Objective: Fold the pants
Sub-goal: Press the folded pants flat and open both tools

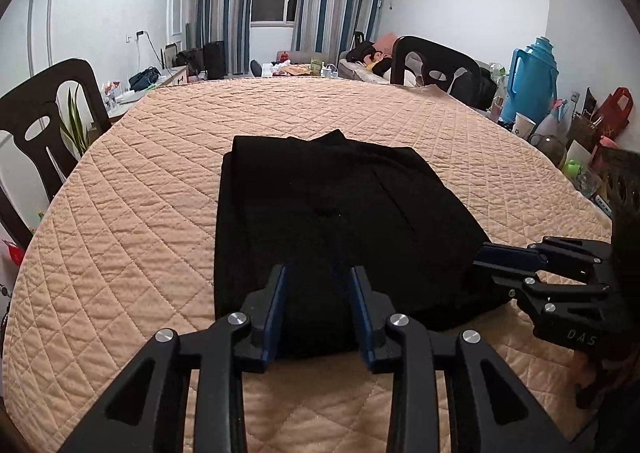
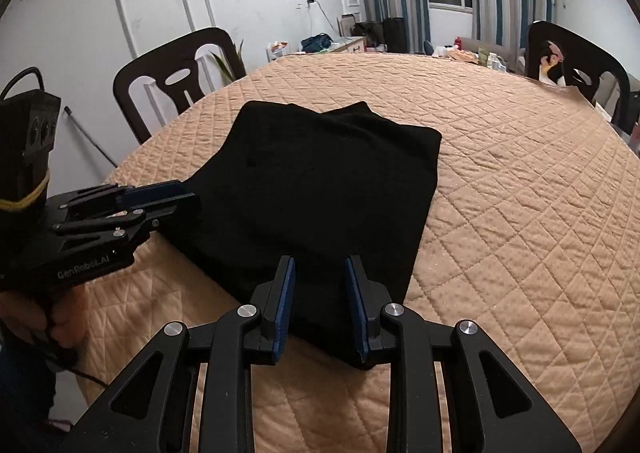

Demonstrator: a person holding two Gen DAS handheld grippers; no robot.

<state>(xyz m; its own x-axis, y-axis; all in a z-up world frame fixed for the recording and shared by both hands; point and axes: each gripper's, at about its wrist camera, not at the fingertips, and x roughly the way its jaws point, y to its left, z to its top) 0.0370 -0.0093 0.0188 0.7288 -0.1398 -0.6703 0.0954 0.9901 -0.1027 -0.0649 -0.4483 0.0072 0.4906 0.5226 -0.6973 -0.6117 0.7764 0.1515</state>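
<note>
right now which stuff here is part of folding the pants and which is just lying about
Part of the job:
- black pants, folded on the quilted table cover
- left gripper, jaws open
- right gripper, jaws open

Just lying about:
- blue thermos jug
- paper cup
- dark chairs
- red bag

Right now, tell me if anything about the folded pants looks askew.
The black pants lie folded on the quilted table cover, but the far edge is uneven: a lower layer pokes out past the top fold. Nothing else stands out.

folded black pants (image 1: 320, 209) on quilt (image 1: 140, 213); left hand-held gripper (image 1: 320, 293) open over near edge
</note>
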